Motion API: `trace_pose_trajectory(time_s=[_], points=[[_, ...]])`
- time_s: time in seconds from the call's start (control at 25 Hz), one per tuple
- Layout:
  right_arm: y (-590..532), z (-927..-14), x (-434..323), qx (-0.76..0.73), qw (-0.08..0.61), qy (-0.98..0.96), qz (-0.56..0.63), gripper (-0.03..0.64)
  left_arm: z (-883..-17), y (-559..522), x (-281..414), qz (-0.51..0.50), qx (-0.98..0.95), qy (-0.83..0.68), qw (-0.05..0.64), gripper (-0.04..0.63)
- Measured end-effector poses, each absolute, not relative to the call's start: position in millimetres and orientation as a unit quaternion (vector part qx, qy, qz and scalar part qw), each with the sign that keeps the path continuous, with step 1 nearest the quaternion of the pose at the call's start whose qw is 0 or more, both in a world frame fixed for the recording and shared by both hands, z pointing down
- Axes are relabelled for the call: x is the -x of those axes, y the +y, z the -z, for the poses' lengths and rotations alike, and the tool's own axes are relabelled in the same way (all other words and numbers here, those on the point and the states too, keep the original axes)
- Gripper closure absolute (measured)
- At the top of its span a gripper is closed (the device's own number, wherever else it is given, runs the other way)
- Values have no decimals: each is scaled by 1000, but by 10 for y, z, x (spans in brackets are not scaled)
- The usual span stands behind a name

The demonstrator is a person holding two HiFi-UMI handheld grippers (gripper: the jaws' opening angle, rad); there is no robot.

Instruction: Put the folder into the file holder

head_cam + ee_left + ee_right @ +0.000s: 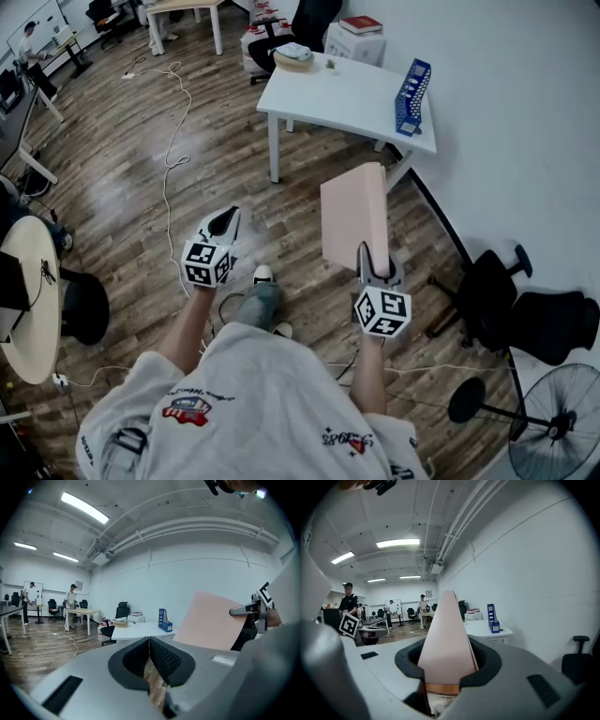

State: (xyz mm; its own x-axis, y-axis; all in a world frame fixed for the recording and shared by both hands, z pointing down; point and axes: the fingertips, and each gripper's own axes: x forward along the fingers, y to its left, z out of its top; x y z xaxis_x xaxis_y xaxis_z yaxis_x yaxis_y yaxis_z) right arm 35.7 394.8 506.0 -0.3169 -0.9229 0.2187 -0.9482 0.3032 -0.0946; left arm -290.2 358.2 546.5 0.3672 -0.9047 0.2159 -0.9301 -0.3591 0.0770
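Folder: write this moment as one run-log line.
right gripper: grips folder | left gripper: shut, empty | file holder: on table

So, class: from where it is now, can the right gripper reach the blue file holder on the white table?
Probably not yet: the right gripper, shut on the pink folder, is well short of the file holder. Open floor lies between.
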Motion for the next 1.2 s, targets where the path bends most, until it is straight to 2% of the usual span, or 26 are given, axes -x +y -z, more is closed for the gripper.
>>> trace_pose_trajectory(time_s=[0.44,0.92,1.2], points=[[3044,-5163,-331,-599,82,-790,-104,459,-5763,2512,2841,-60,-835,-534,115,588],[1377,-5013,366,-602,86,-787,-100,459,-5756,721,3373,-53,-845,-517,126,588],[704,-5034,618,-602,84,-787,-103,459,-5779,43,3614,-57,-846,-514,127,587]])
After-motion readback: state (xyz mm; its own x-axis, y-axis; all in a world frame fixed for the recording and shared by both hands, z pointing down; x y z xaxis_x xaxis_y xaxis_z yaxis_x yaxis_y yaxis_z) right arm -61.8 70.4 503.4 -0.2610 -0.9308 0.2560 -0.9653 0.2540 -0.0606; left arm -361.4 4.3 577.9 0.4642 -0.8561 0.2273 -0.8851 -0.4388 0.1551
